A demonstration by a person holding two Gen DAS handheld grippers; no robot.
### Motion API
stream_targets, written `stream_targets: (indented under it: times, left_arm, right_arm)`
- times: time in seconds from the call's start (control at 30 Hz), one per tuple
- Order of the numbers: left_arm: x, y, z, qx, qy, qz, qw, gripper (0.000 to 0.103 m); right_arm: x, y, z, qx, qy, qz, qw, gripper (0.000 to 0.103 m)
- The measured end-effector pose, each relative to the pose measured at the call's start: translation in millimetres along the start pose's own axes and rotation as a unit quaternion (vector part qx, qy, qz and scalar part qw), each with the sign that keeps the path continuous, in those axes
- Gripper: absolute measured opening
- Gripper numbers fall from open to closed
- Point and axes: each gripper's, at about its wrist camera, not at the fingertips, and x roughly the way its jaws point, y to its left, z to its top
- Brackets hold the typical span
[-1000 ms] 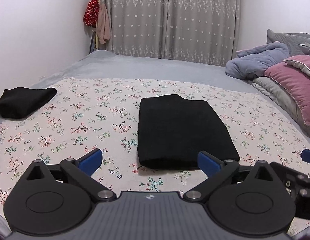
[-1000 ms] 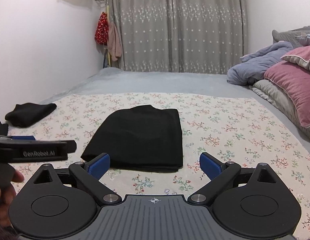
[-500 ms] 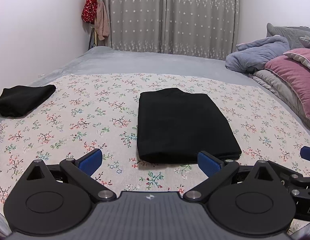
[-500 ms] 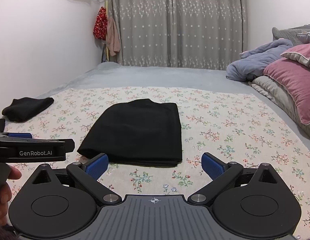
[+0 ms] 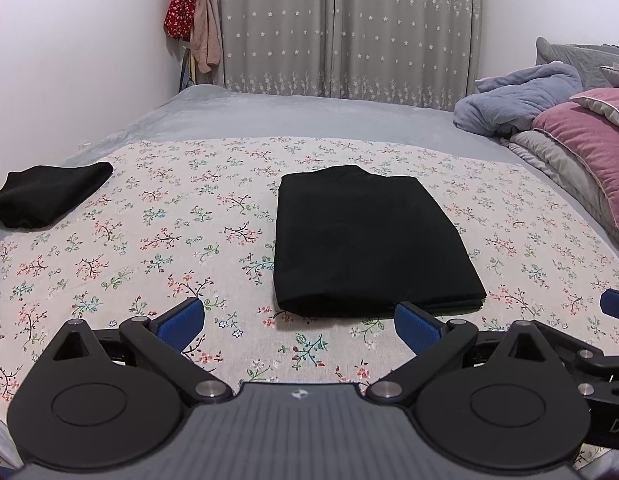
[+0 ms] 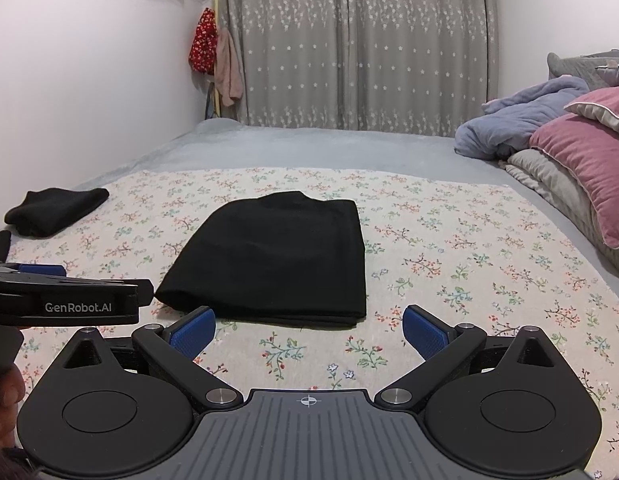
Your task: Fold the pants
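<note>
The black pants [image 5: 365, 240] lie folded in a flat rectangle on the floral sheet [image 5: 157, 240]; they also show in the right wrist view [image 6: 281, 256]. My left gripper [image 5: 299, 320] is open and empty, held just short of the fold's near edge. My right gripper [image 6: 307, 330] is open and empty, also just short of that near edge. The left gripper's body [image 6: 65, 300] shows at the left of the right wrist view.
Another folded black garment [image 5: 49, 192] lies at the sheet's far left. A pink pillow [image 5: 589, 148] and a blue blanket [image 5: 521, 104] are piled on the right. Grey curtains [image 5: 341, 28] hang behind the bed.
Both grippers have drawn back a little from the folded pants and stayed open. The pants have not moved.
</note>
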Motion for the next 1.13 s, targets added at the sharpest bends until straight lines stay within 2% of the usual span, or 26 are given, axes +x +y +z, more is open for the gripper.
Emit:
stream_targets:
  times: [1.13]
  left_arm:
    - [-1.6,-8.0,-2.5,0.019,-0.006,0.001,0.9998,0.092]
  right_arm:
    - [1.9,-2.8,-4.2,-0.008,0.005,0.005,1.0,0.101]
